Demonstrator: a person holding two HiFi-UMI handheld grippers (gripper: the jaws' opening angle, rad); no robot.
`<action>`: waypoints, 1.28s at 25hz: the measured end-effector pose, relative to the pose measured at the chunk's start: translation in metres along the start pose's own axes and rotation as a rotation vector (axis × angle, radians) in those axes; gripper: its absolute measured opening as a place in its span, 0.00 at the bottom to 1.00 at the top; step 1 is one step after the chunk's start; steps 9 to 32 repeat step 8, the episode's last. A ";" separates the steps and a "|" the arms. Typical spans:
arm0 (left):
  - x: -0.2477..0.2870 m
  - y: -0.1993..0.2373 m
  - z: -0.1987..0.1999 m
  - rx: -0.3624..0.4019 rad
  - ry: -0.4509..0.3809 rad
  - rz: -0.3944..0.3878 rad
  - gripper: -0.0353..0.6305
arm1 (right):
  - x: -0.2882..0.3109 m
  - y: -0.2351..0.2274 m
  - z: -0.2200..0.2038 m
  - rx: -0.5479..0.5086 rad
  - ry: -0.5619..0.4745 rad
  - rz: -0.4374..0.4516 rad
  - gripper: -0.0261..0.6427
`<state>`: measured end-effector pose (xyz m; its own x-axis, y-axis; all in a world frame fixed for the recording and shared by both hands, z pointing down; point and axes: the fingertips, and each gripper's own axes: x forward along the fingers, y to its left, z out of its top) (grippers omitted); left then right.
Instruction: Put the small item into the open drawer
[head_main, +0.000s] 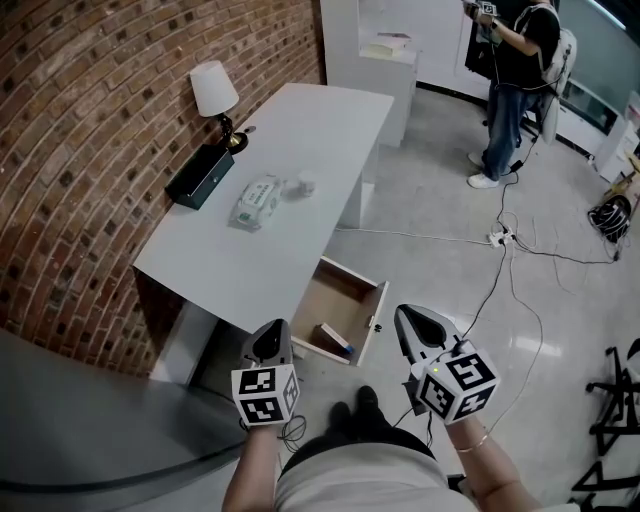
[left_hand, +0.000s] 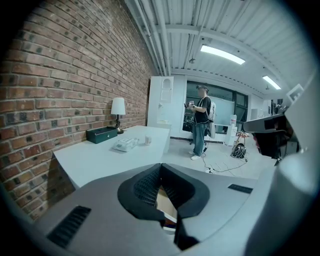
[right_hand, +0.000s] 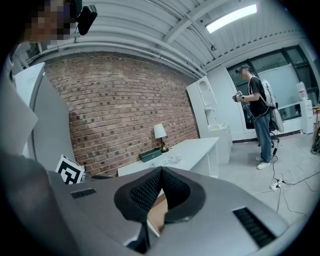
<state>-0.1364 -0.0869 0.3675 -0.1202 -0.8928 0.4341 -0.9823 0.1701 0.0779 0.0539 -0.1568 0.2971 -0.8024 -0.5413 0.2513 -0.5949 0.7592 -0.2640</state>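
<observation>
Head view: we list the small white item on the worktop, just beside a wipes pack, and the open drawer below the worktop's edge.
Left gripper view: left gripper, jaws together, holding nothing.
Right gripper view: right gripper, jaws together, holding nothing.

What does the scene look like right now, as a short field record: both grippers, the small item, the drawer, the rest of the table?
left gripper: shut, empty, held low near the body
right gripper: shut, empty, held low near the body
small item: white, on the table, beside the wipes pack, not yet picked up
drawer: pulled open under the table; a box-like thing lies inside
also on table: lamp, dark box
</observation>
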 end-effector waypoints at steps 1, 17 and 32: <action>0.001 0.001 0.000 -0.001 0.001 0.001 0.08 | 0.001 0.000 0.000 -0.001 0.002 0.000 0.05; 0.007 0.011 -0.002 -0.001 0.003 0.002 0.08 | 0.015 0.005 -0.003 -0.008 0.005 0.006 0.05; 0.007 0.011 -0.002 -0.001 0.003 0.002 0.08 | 0.015 0.005 -0.003 -0.008 0.005 0.006 0.05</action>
